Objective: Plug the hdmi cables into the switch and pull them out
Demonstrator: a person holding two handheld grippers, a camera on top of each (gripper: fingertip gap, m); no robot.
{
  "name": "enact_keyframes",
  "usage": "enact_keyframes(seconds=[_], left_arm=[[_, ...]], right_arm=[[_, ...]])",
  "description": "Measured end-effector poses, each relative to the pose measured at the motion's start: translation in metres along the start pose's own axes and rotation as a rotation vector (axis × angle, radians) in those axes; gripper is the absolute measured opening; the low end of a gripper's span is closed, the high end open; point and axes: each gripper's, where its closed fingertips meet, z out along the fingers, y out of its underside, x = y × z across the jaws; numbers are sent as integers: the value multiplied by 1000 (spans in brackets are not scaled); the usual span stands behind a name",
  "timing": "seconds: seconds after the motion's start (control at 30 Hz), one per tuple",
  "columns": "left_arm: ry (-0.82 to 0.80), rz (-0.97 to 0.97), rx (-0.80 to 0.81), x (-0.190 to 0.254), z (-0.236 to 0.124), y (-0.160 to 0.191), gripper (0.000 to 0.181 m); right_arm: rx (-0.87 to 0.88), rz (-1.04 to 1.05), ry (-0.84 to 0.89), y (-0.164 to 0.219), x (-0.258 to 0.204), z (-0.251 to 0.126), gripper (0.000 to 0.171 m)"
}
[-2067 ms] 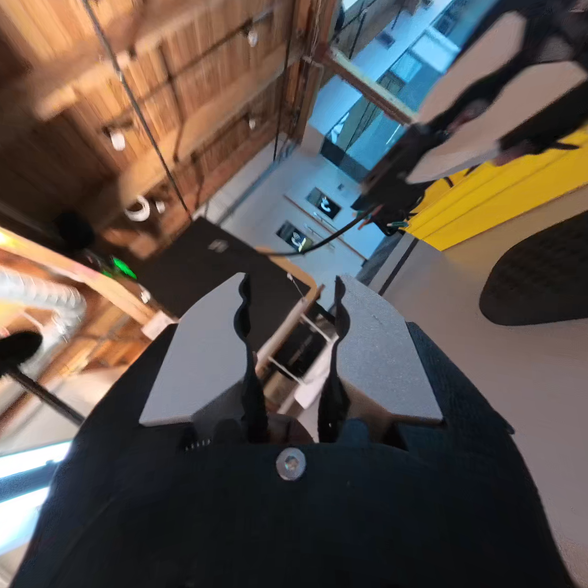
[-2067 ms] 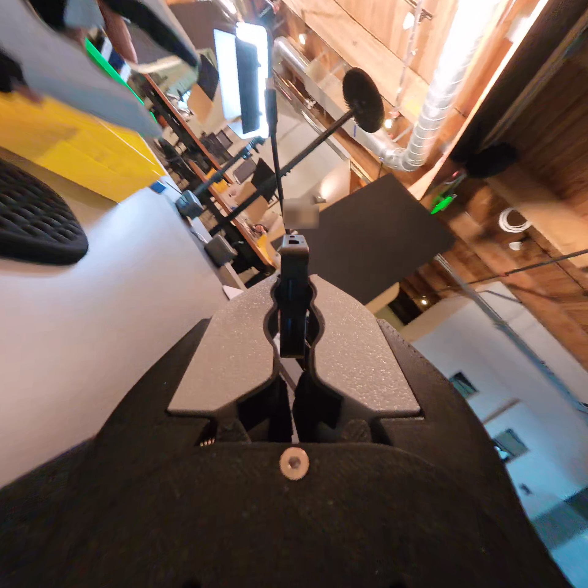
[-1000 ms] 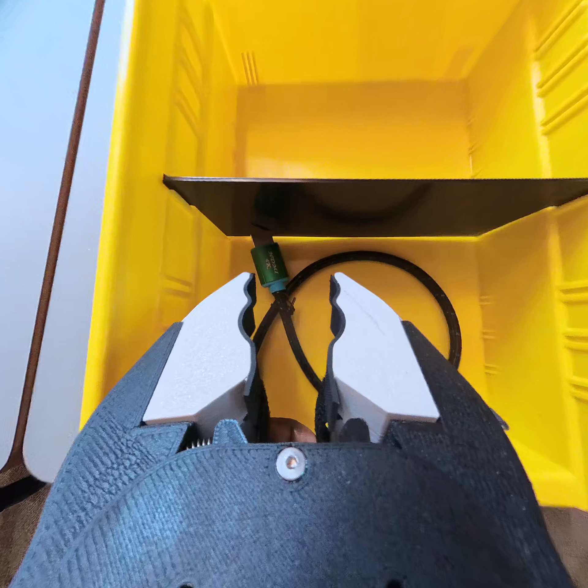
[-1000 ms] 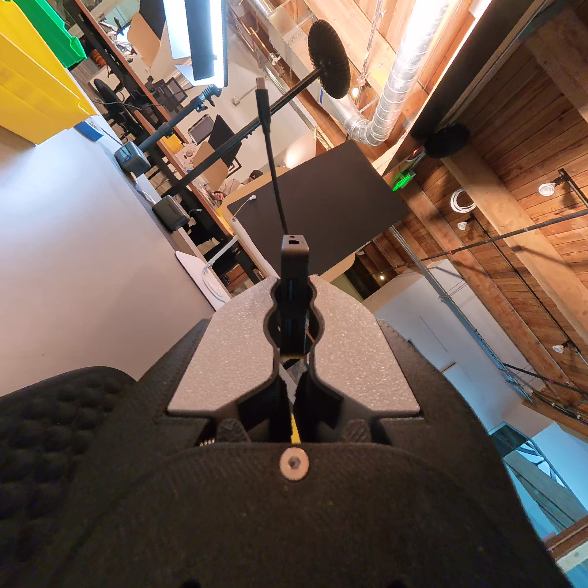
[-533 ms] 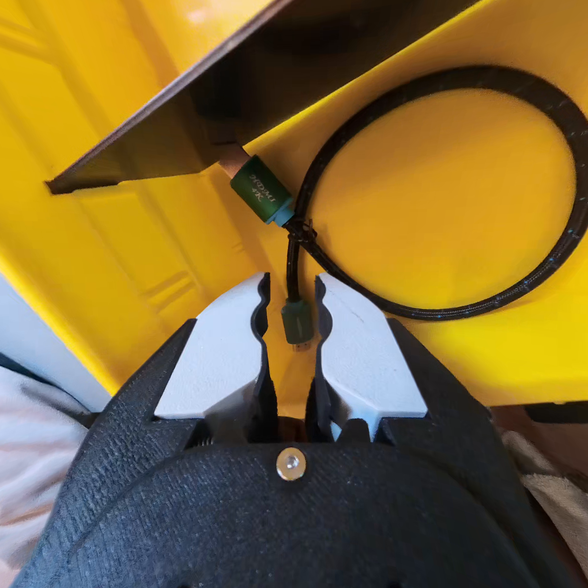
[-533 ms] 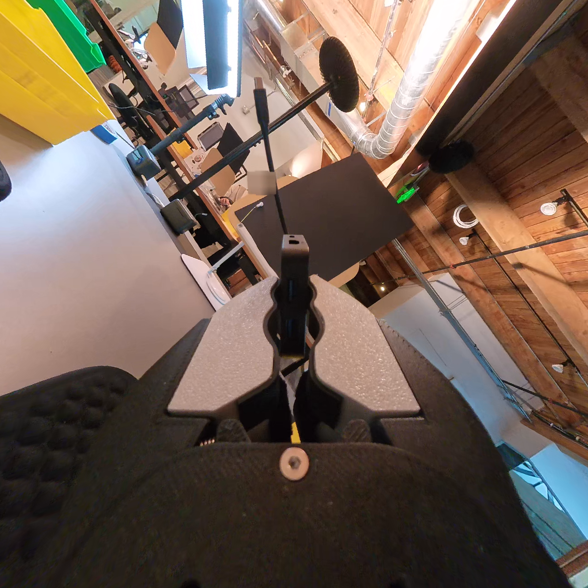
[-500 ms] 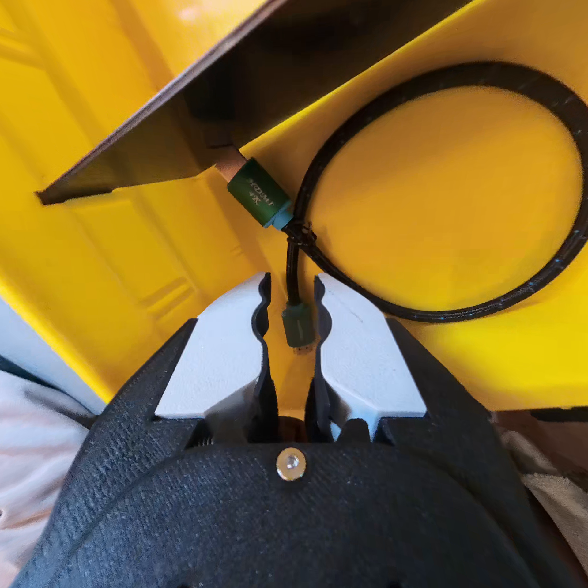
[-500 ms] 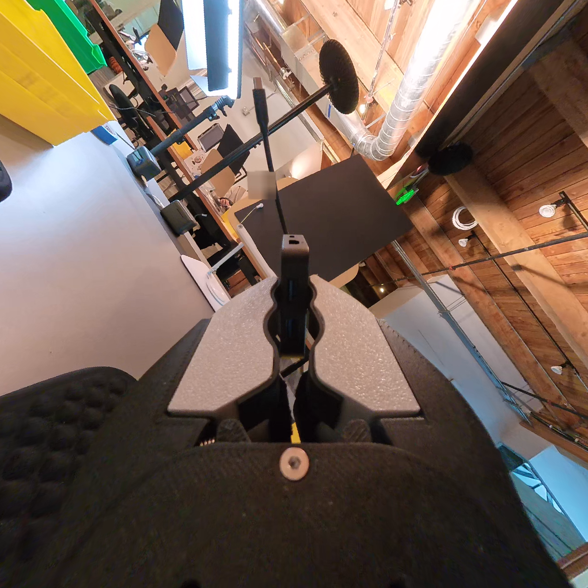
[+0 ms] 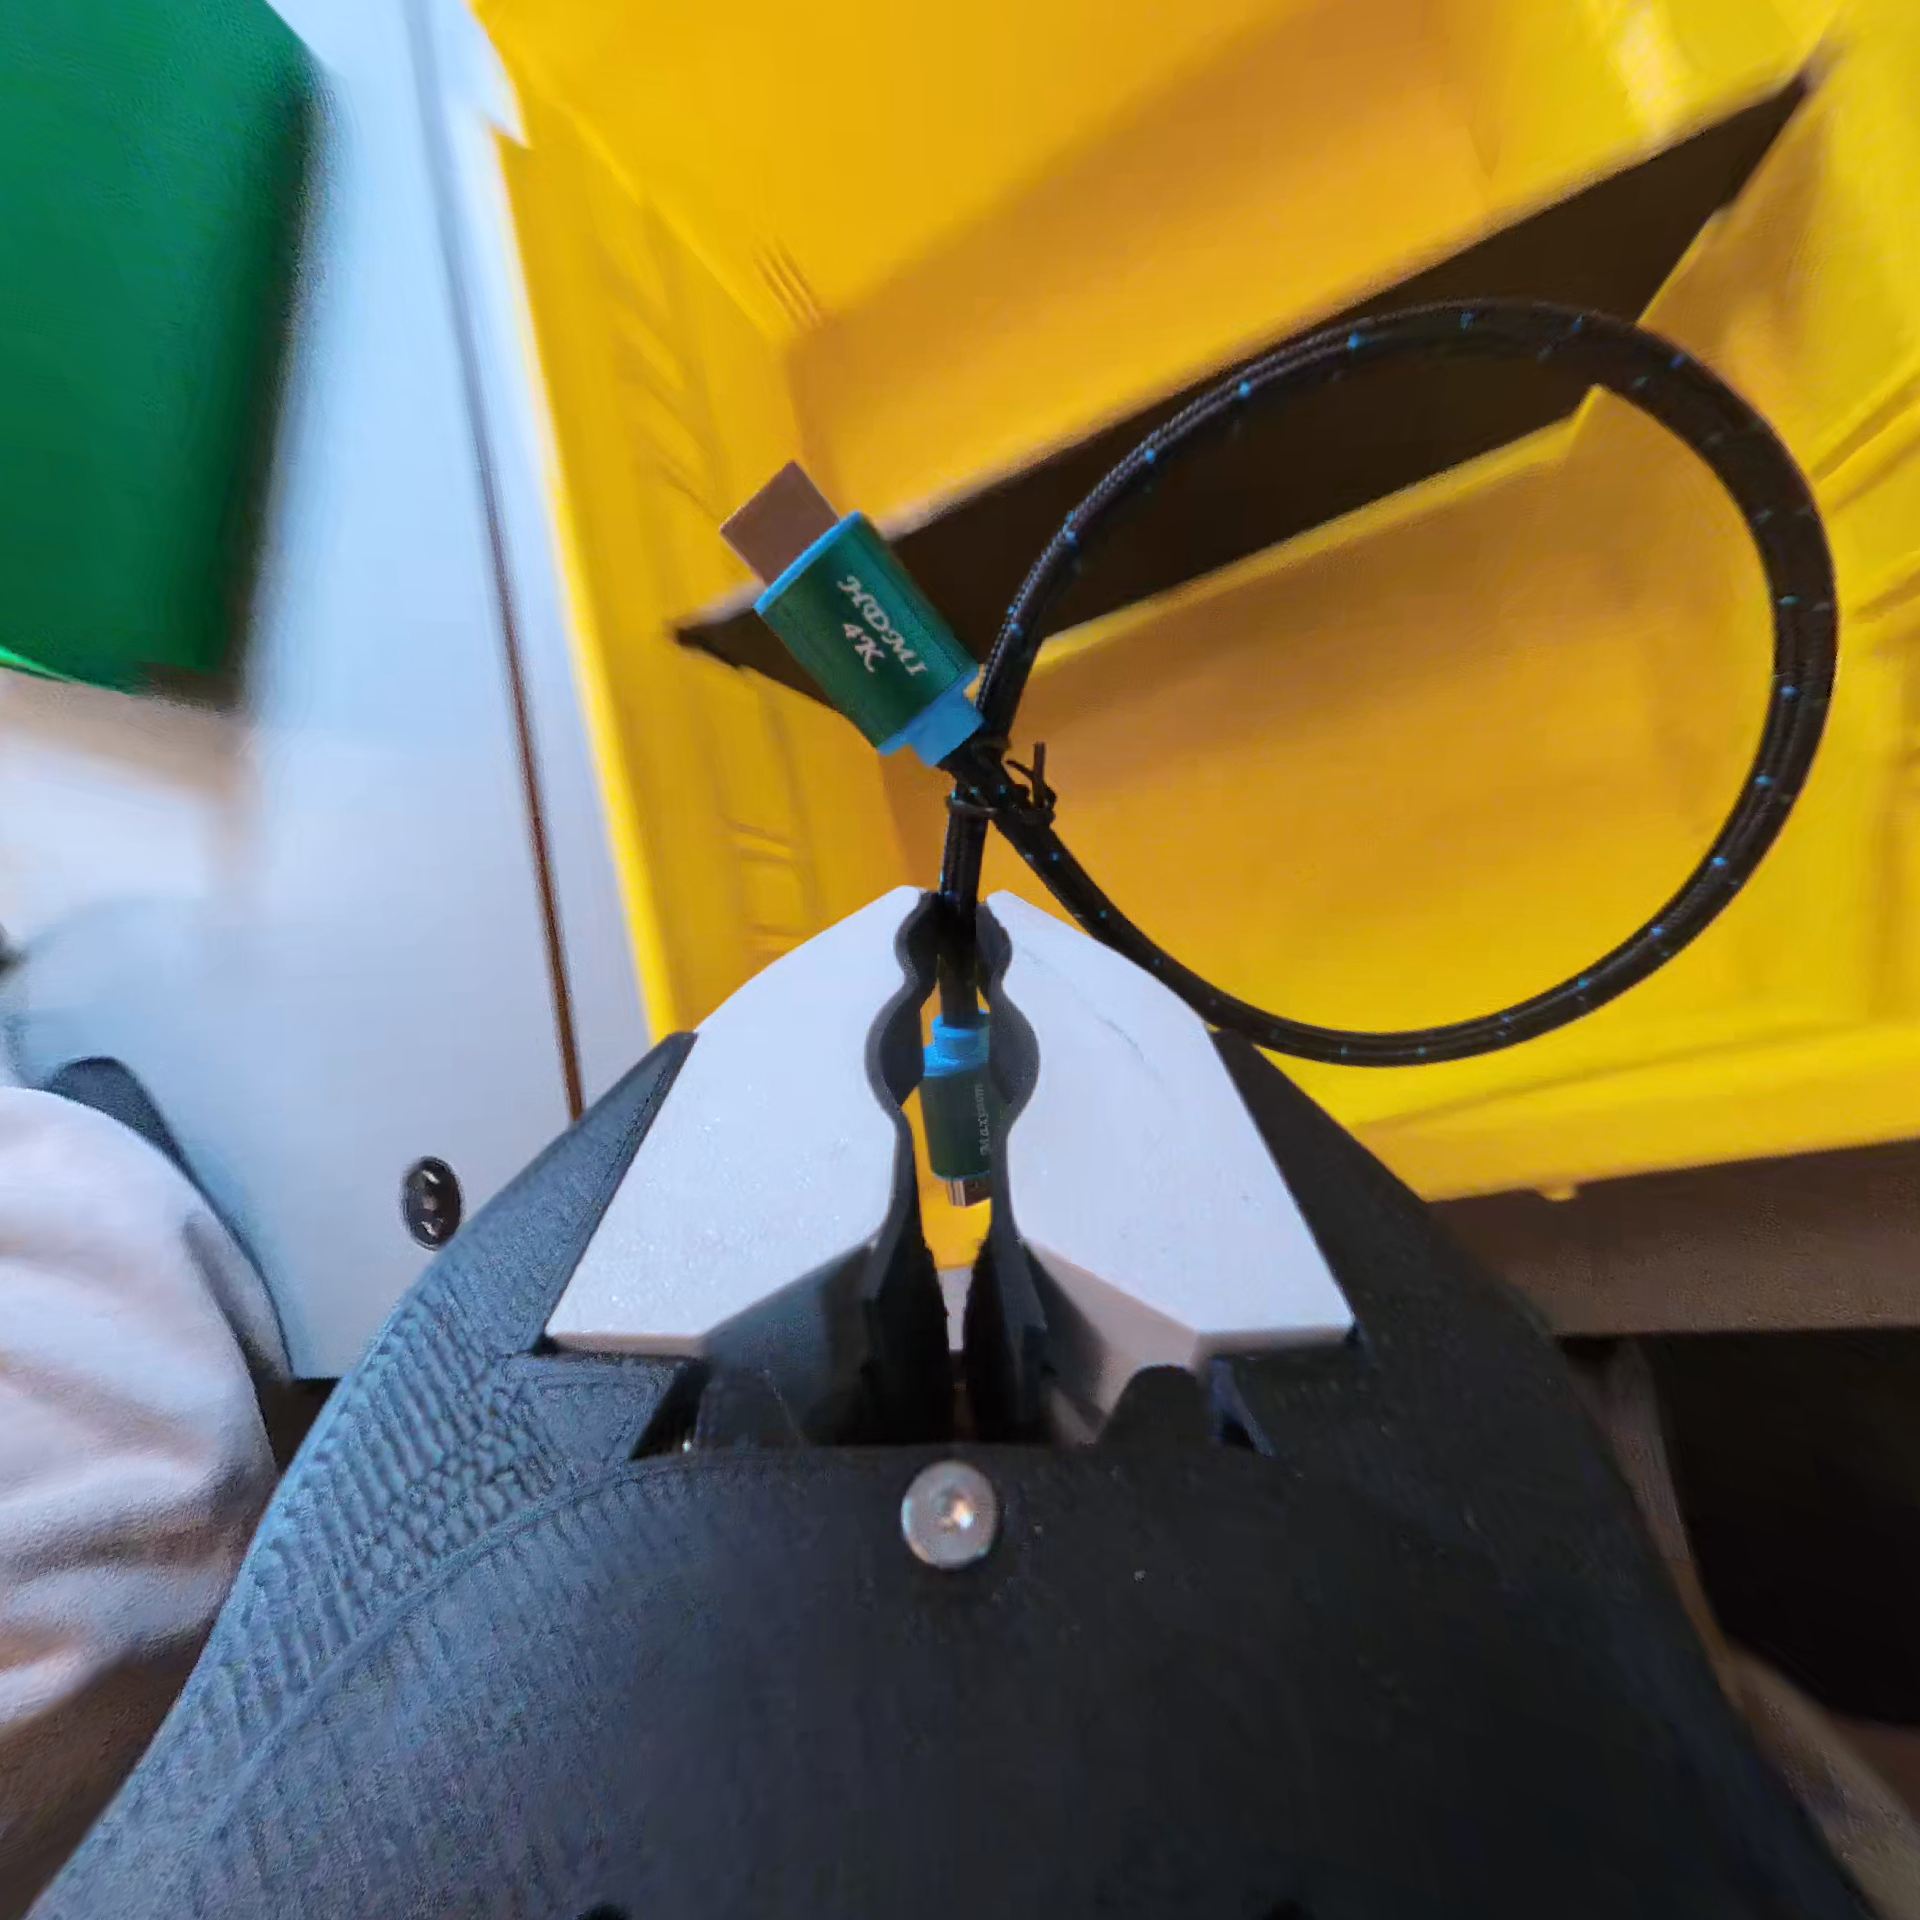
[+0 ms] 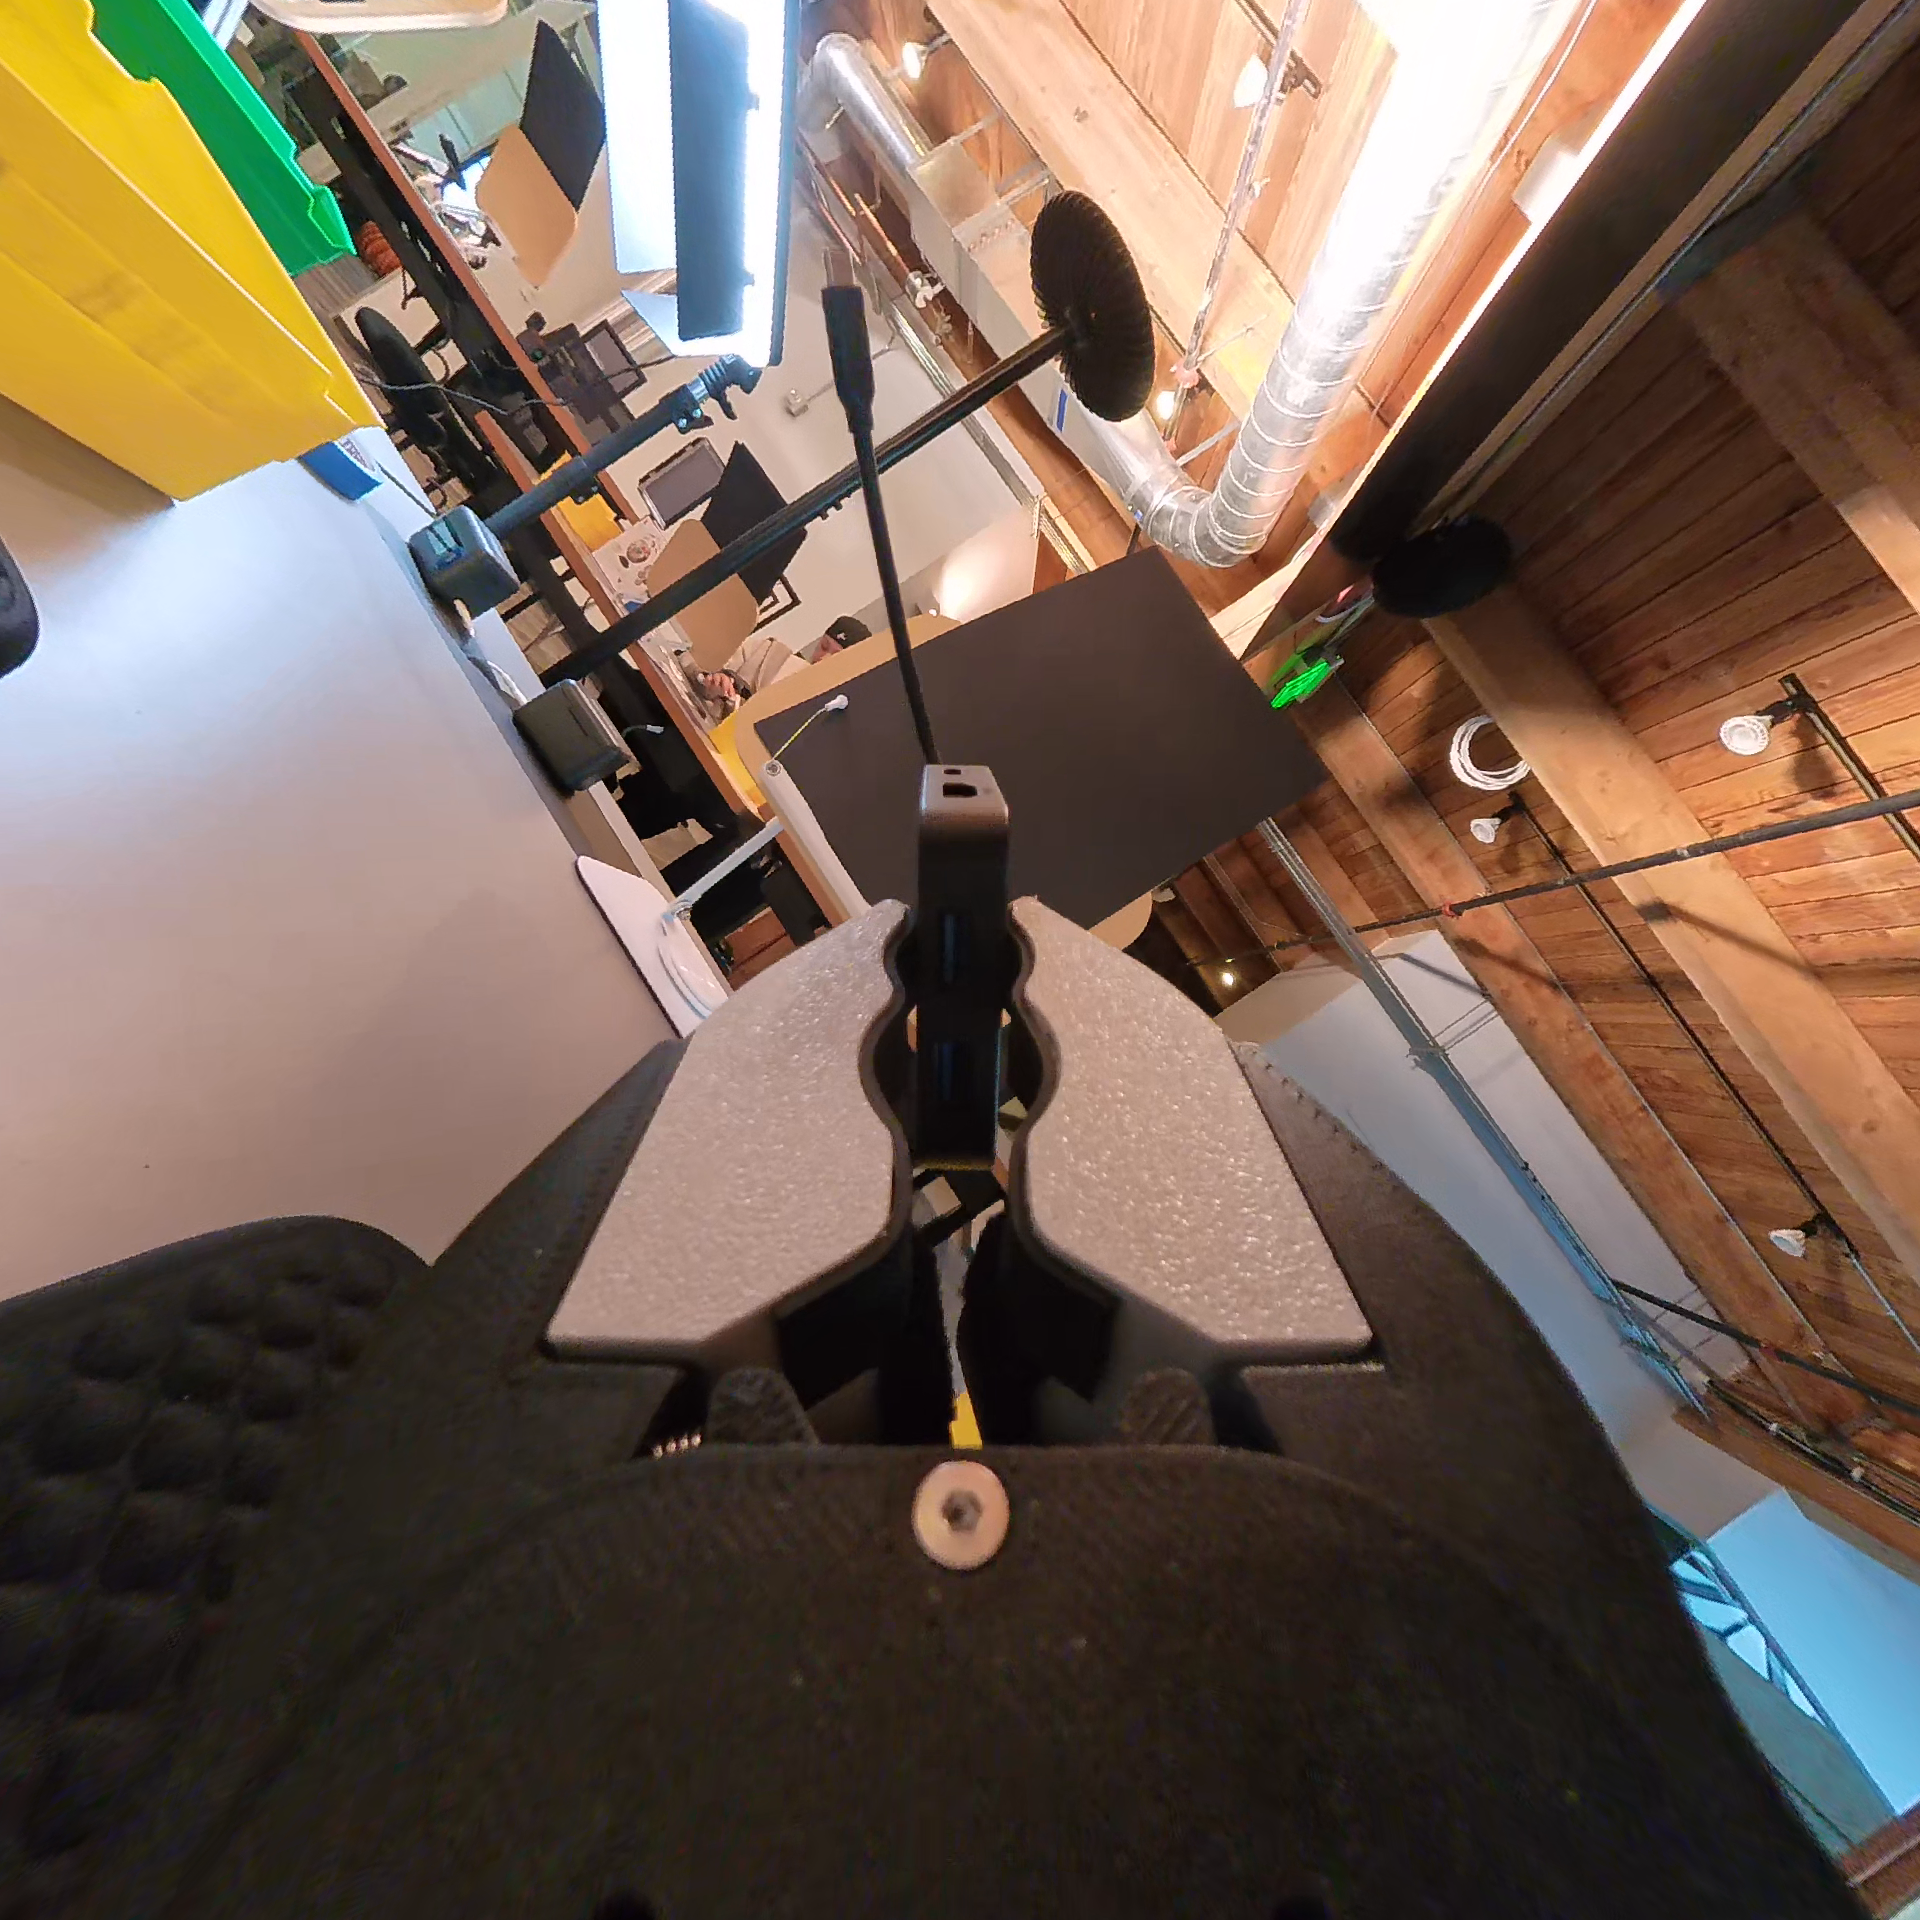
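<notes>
Two grips: left hand-held gripper [image 9: 954,925] pinches hdmi cable [image 9: 1756,644] behind its small plug, right hand-held gripper [image 10: 958,925] clamps switch [image 10: 961,935] — we risk the plug swivelling, misaligning w/ port.

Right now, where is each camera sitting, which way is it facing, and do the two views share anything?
Left wrist view: sits on the left tool, looks down into a yellow bin; tool shut on the braided cable, a pale sleeve at left.
Right wrist view: sits on the right tool, tilted up toward the wooden ceiling; tool shut on the black switch.
Shared: yellow and green bins.
</notes>
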Motion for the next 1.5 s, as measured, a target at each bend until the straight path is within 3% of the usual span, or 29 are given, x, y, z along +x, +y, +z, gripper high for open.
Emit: enact_keyframes(seconds=[0.13, 0.2, 0.3, 0.4, 0.5, 0.6, 0.67, 0.8, 0.87, 0.93, 1.03, 1.1, 1.3, 1.37, 1.43, 1.5], left_arm=[[-142, -103, 430, -12, -68, -54, 6], [-110, -89, 623, 2, -99, -79, 6], [32, 80, 835, 48, -134, -112, 6], [191, 383, 922, 111, -147, -131, 6], [323, 776, 913, 176, -139, -134, 7], [405, 1142, 781, 226, -110, -123, 6], [366, 1365, 651, 242, -83, -117, 6], [124, 1740, 464, 244, -36, -126, 7], [169, 1799, 439, 255, -20, -122, 7], [224, 1742, 412, 262, -7, -119, 8], [64, 1472, 384, 246, 1, -140, 35], [-40, 1216, 415, 228, -7, -154, 36], [217, 557, 435, 236, -35, -116, 36], [353, 376, 457, 257, -44, -104, 37], [494, 360, 439, 292, -48, -95, 40], [449, 421, 368, 307, -33, -91, 43]], right_arm=[[4, -3, 1, -1, -1, 0, 14], [3, -5, 1, -1, 0, -1, 14], [2, -7, 9, -1, 2, -2, 14], [-3, -1, 18, 2, 6, -3, 14], [-6, 2, 29, 4, 10, -6, 14], [-7, 6, 40, 5, 13, -7, 14], [-10, 4, 44, 6, 14, -8, 14], [-15, 3, 51, 9, 16, -9, 14], [-18, 4, 55, 11, 17, -10, 14], [-23, 5, 58, 13, 18, -11, 14], [-30, 4, 60, 16, 20, -12, 14], [-32, 5, 62, 17, 20, -13, 14], [-29, 3, 56, 16, 18, -12, 14], [-26, -1, 58, 14, 18, -13, 14], [-17, 3, 57, 12, 19, -12, 14], [-18, -1, 60, 11, 19, -12, 14]])
